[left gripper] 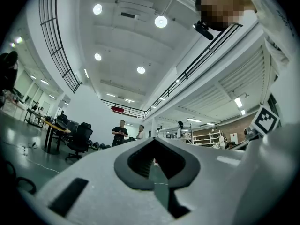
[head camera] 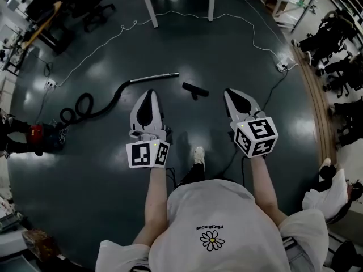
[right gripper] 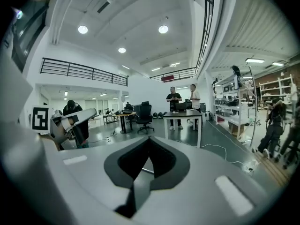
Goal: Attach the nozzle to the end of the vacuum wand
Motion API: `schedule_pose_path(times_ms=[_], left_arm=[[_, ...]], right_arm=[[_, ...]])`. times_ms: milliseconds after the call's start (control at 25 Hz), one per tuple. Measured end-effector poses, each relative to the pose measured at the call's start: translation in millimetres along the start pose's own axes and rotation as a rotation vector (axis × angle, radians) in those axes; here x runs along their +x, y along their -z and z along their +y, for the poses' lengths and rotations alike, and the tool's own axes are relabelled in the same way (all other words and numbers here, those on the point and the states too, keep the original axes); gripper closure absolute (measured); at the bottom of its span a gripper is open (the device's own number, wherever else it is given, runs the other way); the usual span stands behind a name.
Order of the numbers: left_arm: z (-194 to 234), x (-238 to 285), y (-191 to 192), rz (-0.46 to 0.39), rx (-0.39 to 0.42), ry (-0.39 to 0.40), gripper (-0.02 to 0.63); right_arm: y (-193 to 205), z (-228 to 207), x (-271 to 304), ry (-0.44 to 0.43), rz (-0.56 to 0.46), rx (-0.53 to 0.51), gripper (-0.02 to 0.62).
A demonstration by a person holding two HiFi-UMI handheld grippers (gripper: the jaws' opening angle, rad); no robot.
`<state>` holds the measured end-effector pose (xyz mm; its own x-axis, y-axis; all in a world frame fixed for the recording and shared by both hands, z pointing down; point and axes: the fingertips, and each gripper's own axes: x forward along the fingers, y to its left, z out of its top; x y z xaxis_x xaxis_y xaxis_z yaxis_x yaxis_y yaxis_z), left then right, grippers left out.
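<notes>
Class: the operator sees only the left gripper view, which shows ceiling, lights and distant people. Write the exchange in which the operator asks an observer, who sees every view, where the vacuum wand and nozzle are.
Operator: Where is the nozzle? My view doesn't show it.
Observer: In the head view the nozzle lies on the dark floor, showing between the tips of the left tongs and the right tongs.
Operator: And the wand?
Observer: The wand lies apart from the nozzle, to its left, with one end pointing toward it.
</notes>
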<state>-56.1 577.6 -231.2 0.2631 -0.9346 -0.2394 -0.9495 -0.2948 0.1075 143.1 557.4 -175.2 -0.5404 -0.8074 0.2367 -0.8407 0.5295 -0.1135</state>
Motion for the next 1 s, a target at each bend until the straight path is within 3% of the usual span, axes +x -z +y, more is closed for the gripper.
schedule_pose_path(times_ms=[240, 440, 640, 800, 1000], left_arm=[[62, 58, 13, 0.021, -0.027, -0.02, 0.604], [79, 95, 23, 0.021, -0.033, -0.031, 0.604], [92, 148, 58, 0.058, -0.051, -0.025, 0.604], [107, 225, 89, 0.072, -0.035, -0.016, 0.604], [125, 326, 110, 0.105, -0.034, 0.061, 0.604]], right_arm=[[-12, -22, 67, 0.042, 0.001, 0.029, 0.589], [-13, -52, 91, 0.049, 0.022, 0.069, 0.589], [-7, -79, 146, 0.05, 0.062, 0.07, 0.589], [-9, -116, 220, 0.003, 0.094, 0.054, 0.589], [-45, -166, 317, -0.069, 0.119, 0.059, 0.589]])
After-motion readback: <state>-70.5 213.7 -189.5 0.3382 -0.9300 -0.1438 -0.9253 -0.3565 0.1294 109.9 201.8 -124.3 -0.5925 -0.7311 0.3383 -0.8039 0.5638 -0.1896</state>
